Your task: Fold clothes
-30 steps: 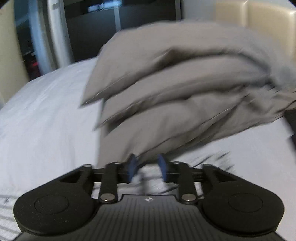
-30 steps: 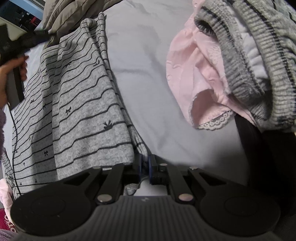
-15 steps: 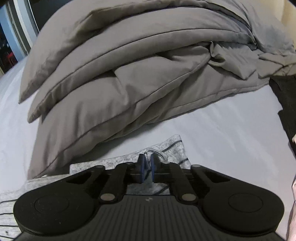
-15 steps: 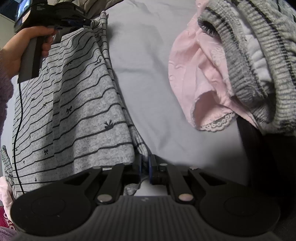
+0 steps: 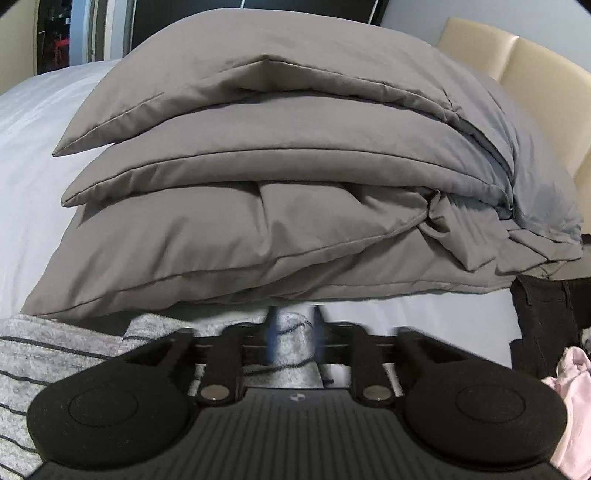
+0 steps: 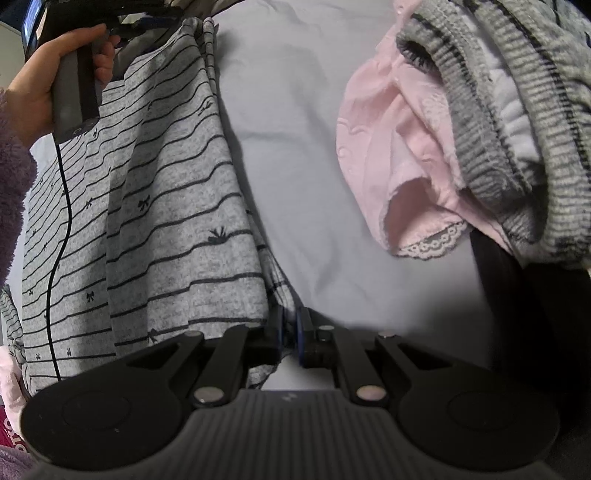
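A grey striped garment with small bow prints [image 6: 155, 221] lies spread on the white bed sheet [image 6: 310, 129]. My right gripper [image 6: 290, 328] is shut on its near corner. My left gripper [image 5: 293, 332] has its jaws parted, blurred, with a bunched far corner of the same grey striped garment [image 5: 291, 354] between the fingers. In the right wrist view the left gripper [image 6: 162, 24] is at the garment's far edge, held in a hand.
A stack of grey pillows and duvet [image 5: 295, 177] lies just beyond the left gripper. A pink lace-trimmed garment [image 6: 399, 177], a grey ribbed knit [image 6: 517, 110] and dark clothing [image 5: 546, 317] lie at the right. A cream headboard [image 5: 535, 85] stands behind.
My left gripper came down to the striped garment's far corner and closed on it; now its jaws have parted with the cloth still between them. My right gripper stayed shut on the near corner.
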Tool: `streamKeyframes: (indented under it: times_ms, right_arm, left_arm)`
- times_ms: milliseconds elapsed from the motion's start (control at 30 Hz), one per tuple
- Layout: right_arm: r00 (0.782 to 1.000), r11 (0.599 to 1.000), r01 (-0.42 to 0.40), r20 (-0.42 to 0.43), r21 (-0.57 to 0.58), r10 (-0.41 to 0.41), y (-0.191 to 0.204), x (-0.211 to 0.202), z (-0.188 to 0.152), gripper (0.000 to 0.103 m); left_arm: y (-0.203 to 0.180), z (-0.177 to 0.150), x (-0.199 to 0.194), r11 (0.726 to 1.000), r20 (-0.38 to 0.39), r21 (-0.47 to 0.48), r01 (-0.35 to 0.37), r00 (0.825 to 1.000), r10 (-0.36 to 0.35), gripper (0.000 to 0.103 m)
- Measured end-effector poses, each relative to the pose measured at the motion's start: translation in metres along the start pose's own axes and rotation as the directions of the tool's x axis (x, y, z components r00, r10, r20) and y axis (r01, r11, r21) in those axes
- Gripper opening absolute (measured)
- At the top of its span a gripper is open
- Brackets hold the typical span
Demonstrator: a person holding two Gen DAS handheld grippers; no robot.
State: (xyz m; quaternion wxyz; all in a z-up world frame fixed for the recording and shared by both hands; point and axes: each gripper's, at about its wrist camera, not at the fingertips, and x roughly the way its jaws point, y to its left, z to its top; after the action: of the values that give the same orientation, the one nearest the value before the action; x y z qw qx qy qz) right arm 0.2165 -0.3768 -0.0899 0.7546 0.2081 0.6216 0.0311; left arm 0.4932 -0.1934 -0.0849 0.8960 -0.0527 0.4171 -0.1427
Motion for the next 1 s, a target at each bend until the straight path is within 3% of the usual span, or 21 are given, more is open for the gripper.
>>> streamKeyframes:
  times_ms: [167,300,400,433,500,633,767,867,1000]
  right_arm:
    - [1.000,1.000,-0.014,-0.007,0.013,0.014,-0.003,-0.001,0.002,0.008]
    - [1.000,1.000,-0.007,0.005,0.005,0.007,0.000,-0.009,0.003,0.010]
    - [0.989,0.987,0.141,0.055,-0.077,-0.137,0.004,-0.021,-0.003,0.013]
    - [0.989,0.988,0.135,0.068,-0.077,-0.130,0.003,-0.025,-0.005,0.013]
    - [0.997,0.997,0.057,0.063,-0.055,-0.054,0.001,-0.032,-0.011,0.013]
    - [0.998,0.988,-0.041,0.045,-0.147,0.049,0.023,-0.045,-0.035,0.014]
    - [0.979,0.958,-0.202,-0.015,-0.201,0.203,0.053,-0.048,-0.068,0.014]
    - [0.968,0.930,-0.251,-0.066,-0.271,0.242,0.077,-0.038,-0.101,0.014]
    - [0.971,0.914,-0.236,-0.124,-0.330,0.206,0.091,-0.016,-0.137,0.014]
  left_arm:
    - [-0.008,-0.002,-0.025,0.995,0.005,0.094,0.022,1.000,-0.023,0.039]
    - [0.003,-0.019,-0.074,0.991,-0.005,0.117,0.060,0.998,-0.059,0.039]
    - [0.011,-0.032,-0.114,0.990,0.010,0.129,0.061,0.998,-0.063,0.039]
    - [0.013,-0.037,-0.128,0.990,0.010,0.126,0.063,0.998,-0.065,0.039]
    - [0.018,-0.046,-0.157,0.991,0.011,0.119,0.067,0.998,-0.069,0.039]
    - [0.024,-0.071,-0.217,0.991,-0.001,0.113,0.071,0.997,-0.071,0.040]
    - [0.032,-0.099,-0.278,0.994,0.018,0.095,0.052,0.998,-0.053,0.043]
    - [0.046,-0.120,-0.322,0.997,0.038,0.063,0.038,0.998,-0.041,0.045]
    - [0.080,-0.146,-0.376,0.999,0.055,0.029,-0.019,0.998,0.017,0.048]
